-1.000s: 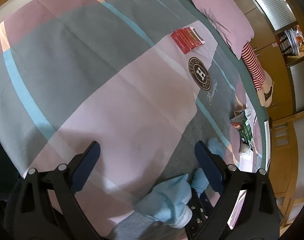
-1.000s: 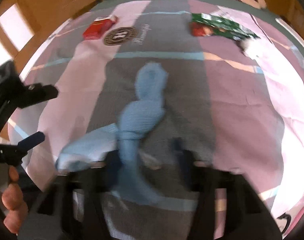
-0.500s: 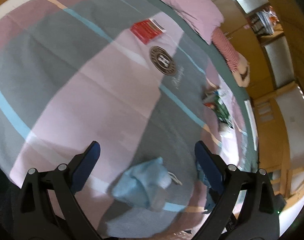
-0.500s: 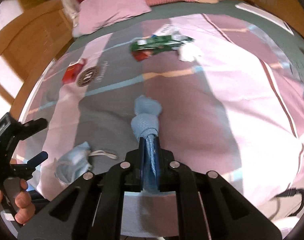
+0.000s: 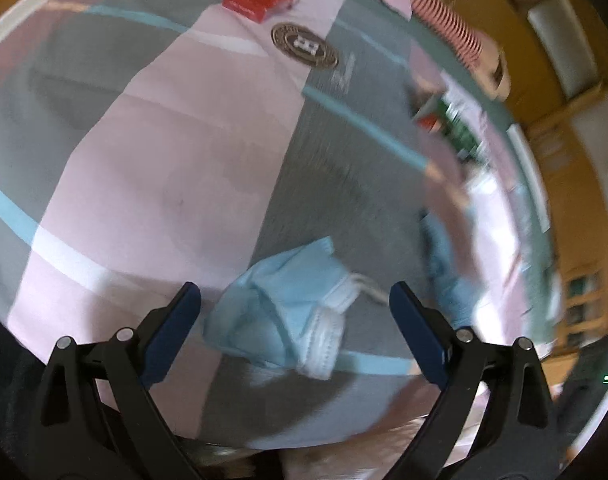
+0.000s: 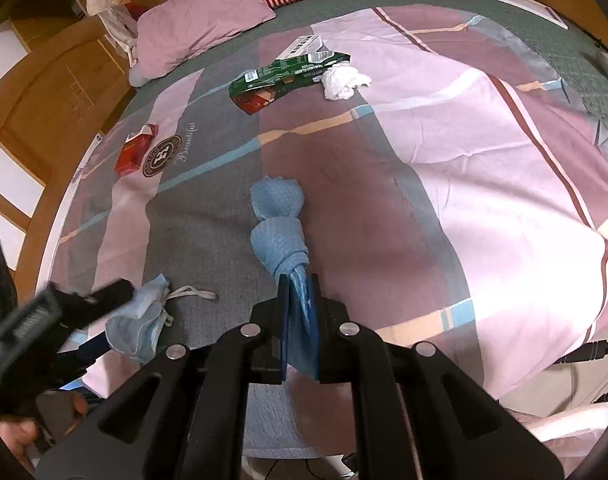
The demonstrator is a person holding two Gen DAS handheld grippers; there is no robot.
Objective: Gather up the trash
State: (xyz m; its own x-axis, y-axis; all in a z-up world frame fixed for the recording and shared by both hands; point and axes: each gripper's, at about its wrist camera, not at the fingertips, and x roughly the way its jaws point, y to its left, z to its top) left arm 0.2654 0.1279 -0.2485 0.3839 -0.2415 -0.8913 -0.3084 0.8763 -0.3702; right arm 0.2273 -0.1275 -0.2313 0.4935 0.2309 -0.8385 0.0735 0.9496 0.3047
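Right wrist view: your right gripper [image 6: 297,300] pinches the cloth [image 6: 279,224] on the bed [image 6: 484,152] — left gripper [image 5: 295,308] gapes over the mask [image 5: 287,312]; wrapper [image 6: 287,74], tissue [image 6: 344,80], box [image 6: 135,150] remain.

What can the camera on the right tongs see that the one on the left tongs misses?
Only the right view shows the crumpled white tissue and the right tongs shut on a knotted blue cloth. Only the left view shows the left tongs open wide. Both show the blue face mask, red box, green wrapper and striped bedspread.
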